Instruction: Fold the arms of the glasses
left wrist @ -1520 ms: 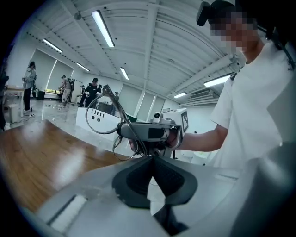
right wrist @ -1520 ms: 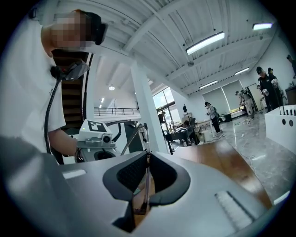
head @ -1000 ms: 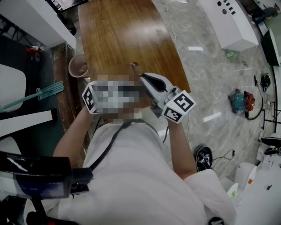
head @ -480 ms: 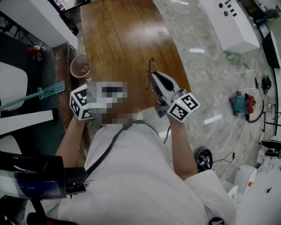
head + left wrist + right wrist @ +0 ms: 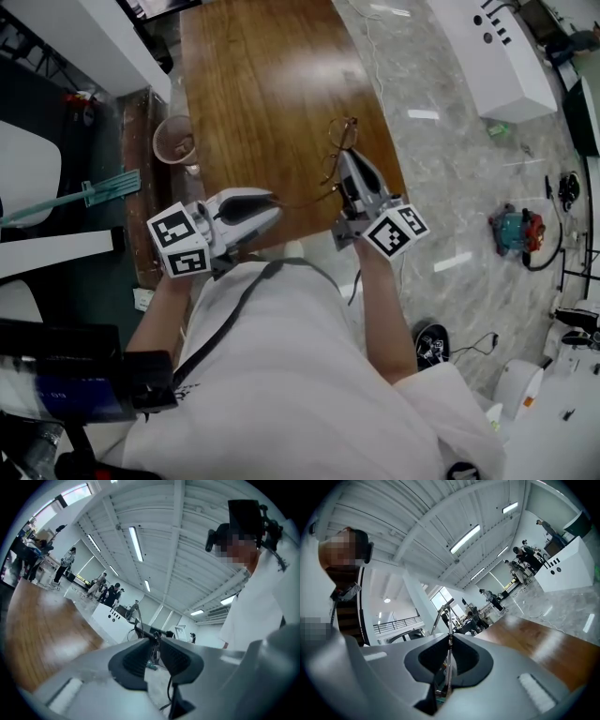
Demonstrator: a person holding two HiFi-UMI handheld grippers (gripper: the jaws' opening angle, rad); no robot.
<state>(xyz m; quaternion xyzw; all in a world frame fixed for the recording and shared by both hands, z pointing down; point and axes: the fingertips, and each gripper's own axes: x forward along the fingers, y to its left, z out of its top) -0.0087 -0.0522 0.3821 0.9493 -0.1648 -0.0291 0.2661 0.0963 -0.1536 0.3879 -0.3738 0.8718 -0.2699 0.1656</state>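
Head view | glasses (image 5: 339,133): 1, in right gripper (image 5: 345,156) | table (image 5: 253,84): 1

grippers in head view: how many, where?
2: left gripper at the near edge of the table, jaws just opened, arm tip of the glasses loose at their mouth; right gripper right of it, shut on the glasses.

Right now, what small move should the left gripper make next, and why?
Probably sweep the left gripper toward the glasses to fold the outstretched arm. Its jaws have just been opening, the arm's tip at their mouth, while the right gripper is shut on them.
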